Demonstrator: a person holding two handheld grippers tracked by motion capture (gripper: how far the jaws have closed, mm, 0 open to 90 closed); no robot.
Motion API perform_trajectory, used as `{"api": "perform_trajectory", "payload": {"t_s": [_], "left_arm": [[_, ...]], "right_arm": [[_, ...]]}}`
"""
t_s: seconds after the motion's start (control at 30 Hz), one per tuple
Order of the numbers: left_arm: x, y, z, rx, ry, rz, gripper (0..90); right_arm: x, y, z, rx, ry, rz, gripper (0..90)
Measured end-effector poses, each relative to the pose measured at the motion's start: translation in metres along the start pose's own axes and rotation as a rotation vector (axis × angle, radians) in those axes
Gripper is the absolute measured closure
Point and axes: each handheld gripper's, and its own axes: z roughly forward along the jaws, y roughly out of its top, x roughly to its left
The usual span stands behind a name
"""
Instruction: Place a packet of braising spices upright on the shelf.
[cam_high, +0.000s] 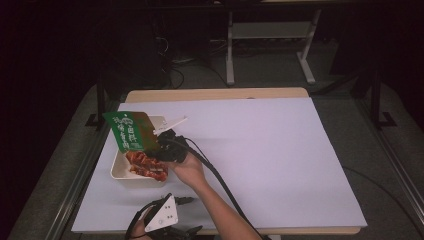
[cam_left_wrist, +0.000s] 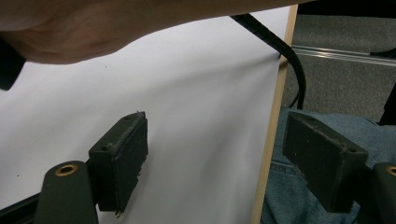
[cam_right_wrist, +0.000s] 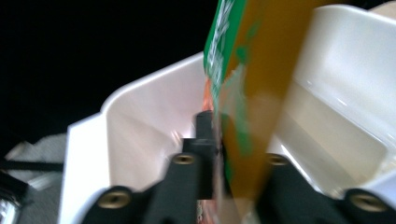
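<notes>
White sheet (cam_high: 260, 150) covers table. Tray (cam_high: 120, 170) sits near sheet's left edge w/ red food (cam_high: 145, 165) inside. Green packet (cam_high: 129, 131) held tilted over tray, pinched in right gripper (cam_right_wrist: 226, 163). Left gripper (cam_left_wrist: 215, 158) at sheet's near edge, jaws wide, nothing between.

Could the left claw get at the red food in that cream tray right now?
Probably not easily. The left claw sits open at the near table edge, and the right hand, holding the green packet over the tray, lies across the way to the red food.
</notes>
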Motion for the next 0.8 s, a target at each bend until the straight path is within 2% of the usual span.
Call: {"api": "perform_trajectory", "payload": {"t_s": [0.03, 0.1, 0.17, 0.2, 0.3, 0.47, 0.53, 0.57, 0.6, 0.67, 0.73, 0.77, 0.8], "left_arm": [[0.000, 0.000, 0.000, 0.000, 0.001, 0.000, 22.1], [0.000, 0.000, 0.000, -0.001, 0.001, -0.001, 22.1], [0.000, 0.000, 0.000, -0.001, 0.001, -0.001, 22.1], [0.000, 0.000, 0.000, 0.001, 0.001, -0.001, 22.1], [0.000, 0.000, 0.000, 0.000, 0.001, -0.002, 22.1], [0.001, 0.000, 0.000, -0.002, 0.002, -0.004, 22.1], [0.001, 0.000, 0.000, -0.002, 0.002, -0.006, 22.1], [0.001, 0.000, 0.000, -0.004, 0.003, -0.003, 22.1], [0.001, 0.000, 0.000, -0.004, 0.003, -0.003, 22.1], [0.001, 0.000, 0.000, -0.002, 0.001, -0.008, 22.1], [0.001, 0.000, 0.000, -0.003, 0.000, -0.008, 22.0], [0.001, 0.000, 0.000, -0.005, 0.001, -0.007, 22.1], [0.001, 0.000, 0.000, -0.005, 0.001, -0.002, 22.1]], "right_arm": [[0.000, 0.000, 0.000, 0.000, 0.000, 0.000, 78.0], [-0.001, -0.001, 0.001, 0.028, -0.022, -0.014, 67.5], [-0.004, -0.001, -0.001, 0.035, -0.037, -0.007, 58.6], [-0.007, -0.001, -0.003, 0.037, -0.038, 0.011, 57.8], [-0.009, -0.001, -0.005, 0.039, -0.045, 0.018, 57.5], [-0.018, 0.000, -0.009, 0.062, -0.020, 0.036, 51.1], [-0.022, 0.002, -0.011, 0.059, -0.021, 0.046, 52.7], [-0.026, 0.007, -0.009, 0.091, 0.023, 0.060, 53.7], [-0.026, 0.007, -0.009, 0.091, 0.023, 0.060, 53.7], [-0.027, 0.013, -0.004, 0.127, 0.084, 0.053, 57.0], [-0.024, 0.019, 0.001, 0.171, 0.084, 0.023, 65.0], [-0.024, 0.020, 0.005, 0.194, 0.083, -0.022, 69.4], [-0.021, 0.021, 0.008, 0.225, 0.073, -0.036, 75.3]]}}
